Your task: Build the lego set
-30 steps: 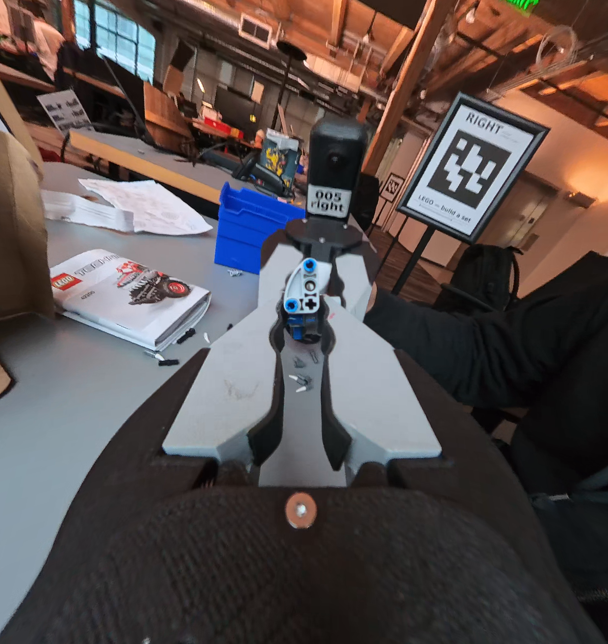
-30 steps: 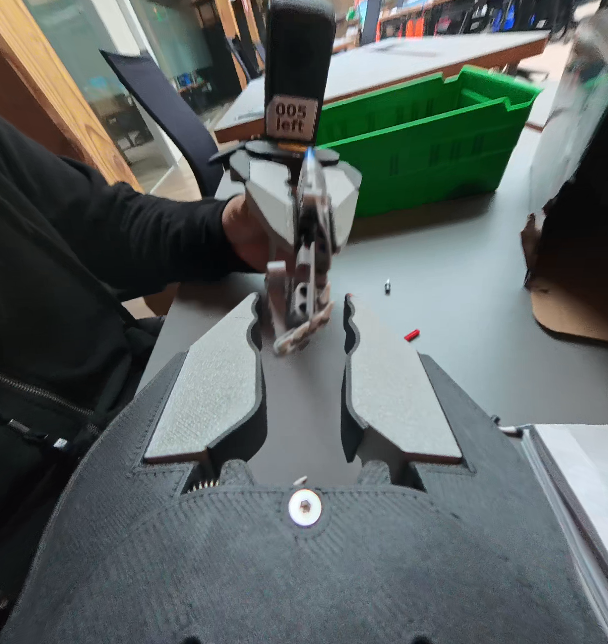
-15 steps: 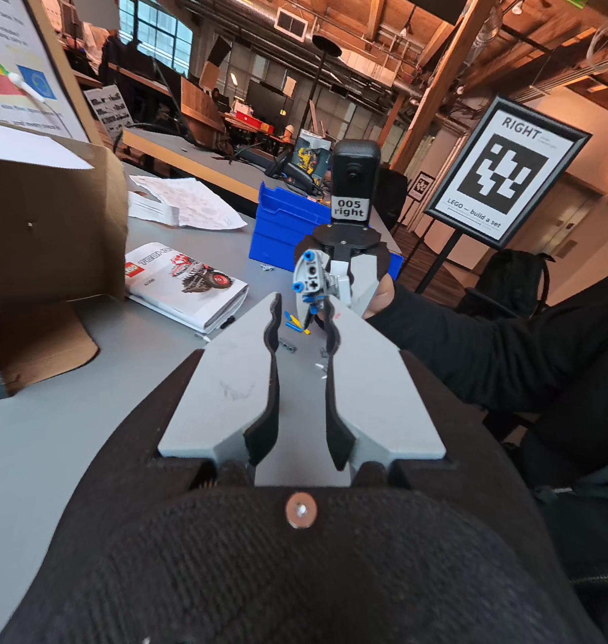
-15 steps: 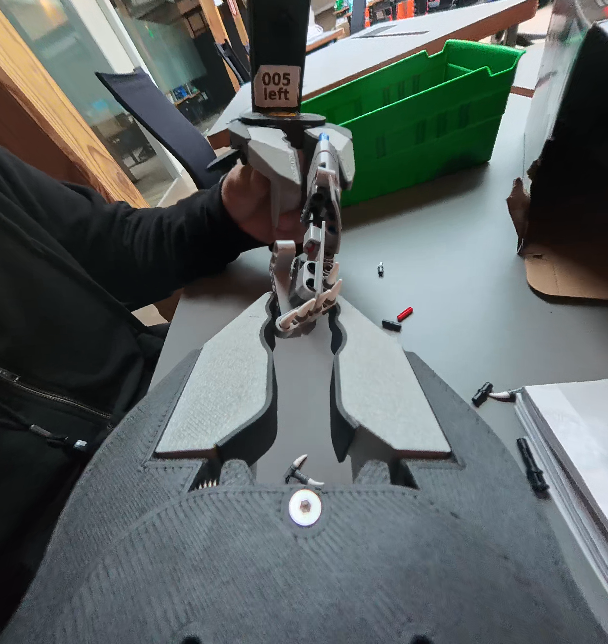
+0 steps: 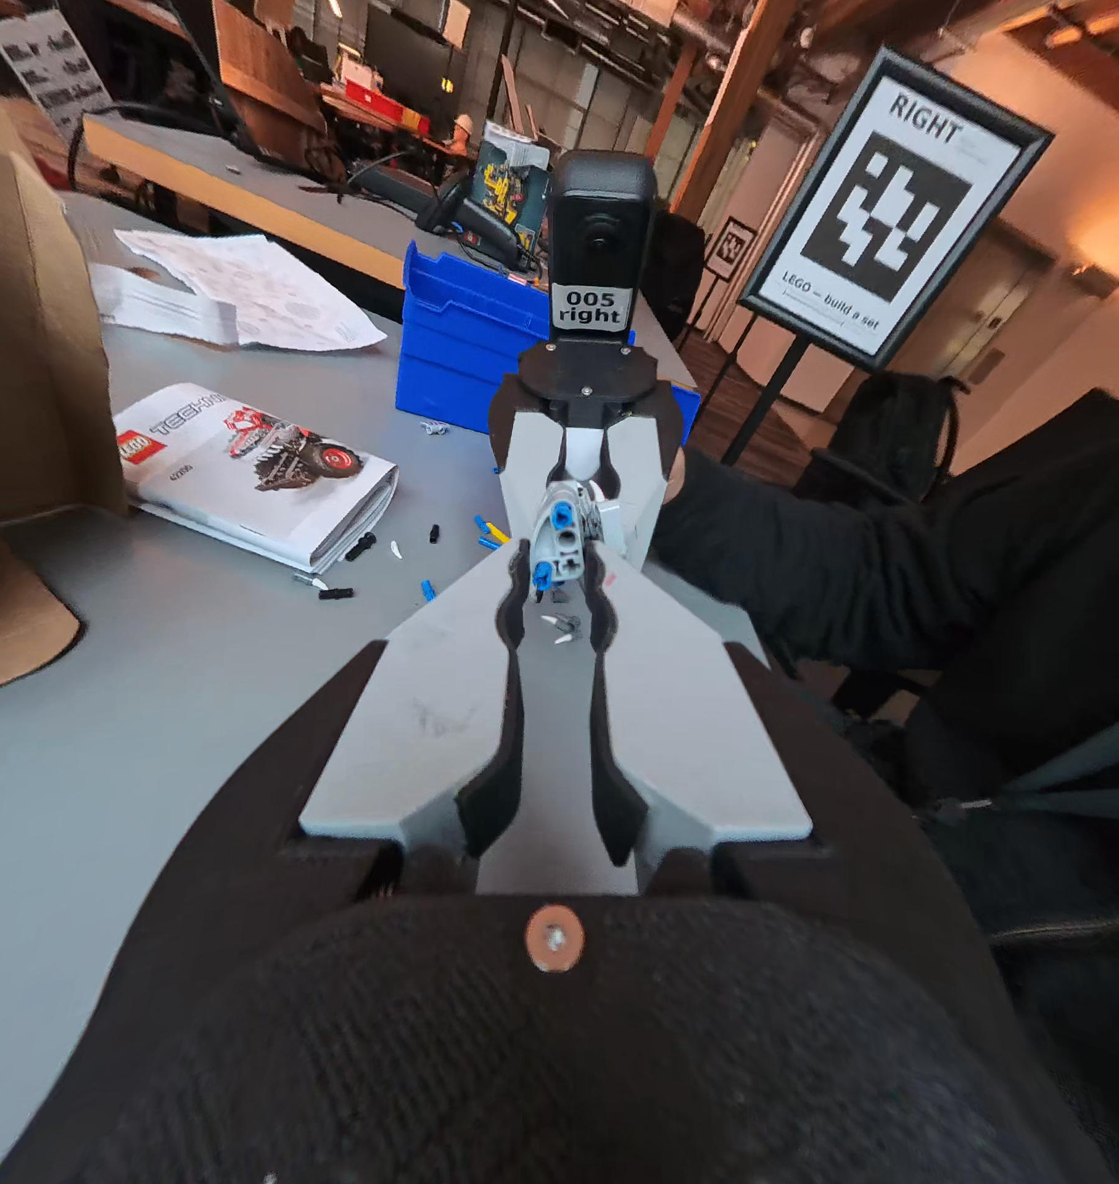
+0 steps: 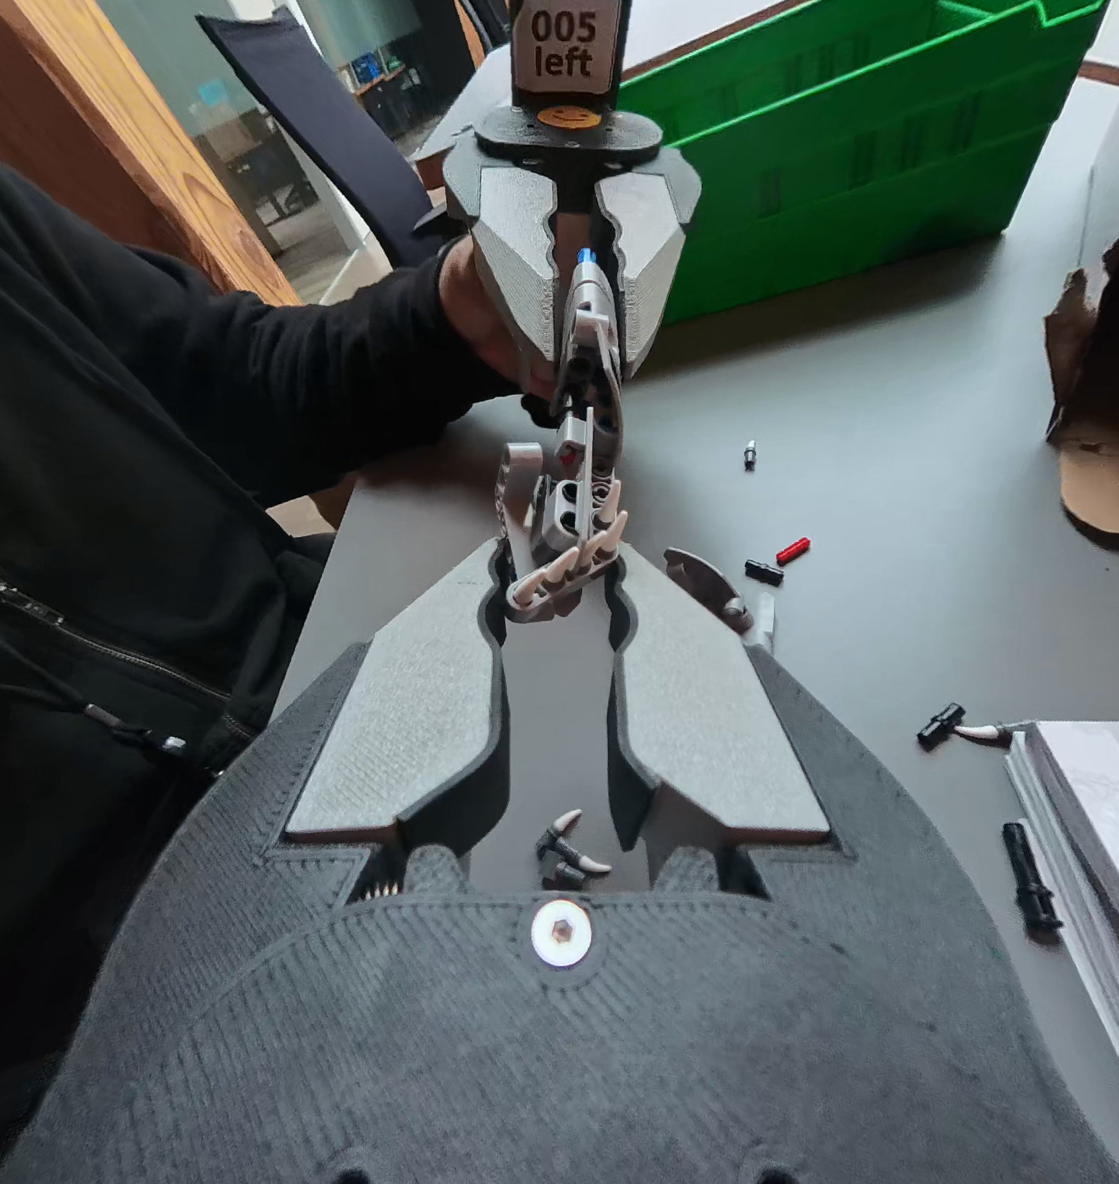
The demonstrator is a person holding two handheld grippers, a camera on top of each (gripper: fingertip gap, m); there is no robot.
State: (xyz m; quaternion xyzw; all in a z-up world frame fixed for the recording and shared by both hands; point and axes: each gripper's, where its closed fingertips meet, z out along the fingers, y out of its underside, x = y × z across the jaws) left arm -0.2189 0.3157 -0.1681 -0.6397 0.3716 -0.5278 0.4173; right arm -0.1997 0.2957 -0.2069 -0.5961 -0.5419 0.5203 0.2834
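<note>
A long grey lego assembly (image 6: 592,410) with blue pins and a row of white teeth at one end spans between the two grippers, above the grey table (image 6: 896,448). My left gripper (image 5: 558,570) is shut on its blue-pinned end (image 5: 560,541); it also shows in the right wrist view (image 6: 588,365). My right gripper (image 6: 557,576) is shut on the toothed end; it faces me in the left wrist view (image 5: 586,525). The two grippers point at each other, tips close together.
An instruction booklet (image 5: 249,468), a blue bin (image 5: 461,346) and a cardboard box (image 5: 25,352) lie to the left. A green bin (image 6: 832,160) stands behind. Loose pins (image 6: 793,551), tooth pieces (image 6: 566,852) and a grey curved part (image 6: 704,583) lie on the table. The gap from one gripper's tips to the other's is roughly 5 cm.
My right gripper's jaws have narrowed from wide open onto the toothed end. The assembly has tilted and come back in line with my left gripper. Both grippers now sit lower over the table.
</note>
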